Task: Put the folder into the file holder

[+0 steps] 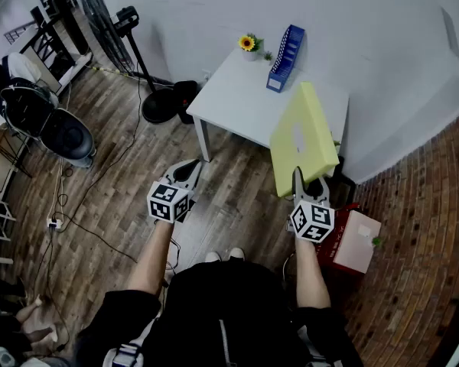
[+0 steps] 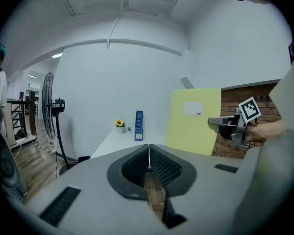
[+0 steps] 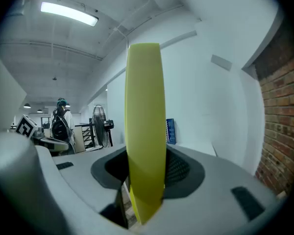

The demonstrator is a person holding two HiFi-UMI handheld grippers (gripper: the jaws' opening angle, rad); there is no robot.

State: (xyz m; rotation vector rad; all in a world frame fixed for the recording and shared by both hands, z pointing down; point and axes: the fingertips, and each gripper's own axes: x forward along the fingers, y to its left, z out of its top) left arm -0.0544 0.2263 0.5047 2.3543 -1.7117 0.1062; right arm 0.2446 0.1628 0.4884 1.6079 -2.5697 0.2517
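Note:
A thick yellow folder (image 1: pixel 304 138) with a white label is held up in the air, its lower edge clamped in my right gripper (image 1: pixel 299 176). In the right gripper view the folder (image 3: pixel 144 131) stands edge-on between the jaws, which are shut on it. The blue file holder (image 1: pixel 284 58) stands upright near the back of the white table (image 1: pixel 237 102), empty as far as I can see, and well ahead of the folder. My left gripper (image 1: pixel 190 171) hangs over the wooden floor left of the folder, its jaws shut with nothing in them. The left gripper view shows the folder (image 2: pixel 193 120) and the file holder (image 2: pixel 138 126).
A small pot with a sunflower (image 1: pixel 248 45) sits beside the file holder. A standing fan (image 1: pixel 115 33) with a round base is left of the table. A red and pink box (image 1: pixel 353 240) lies on the floor at my right. White walls close the corner behind the table.

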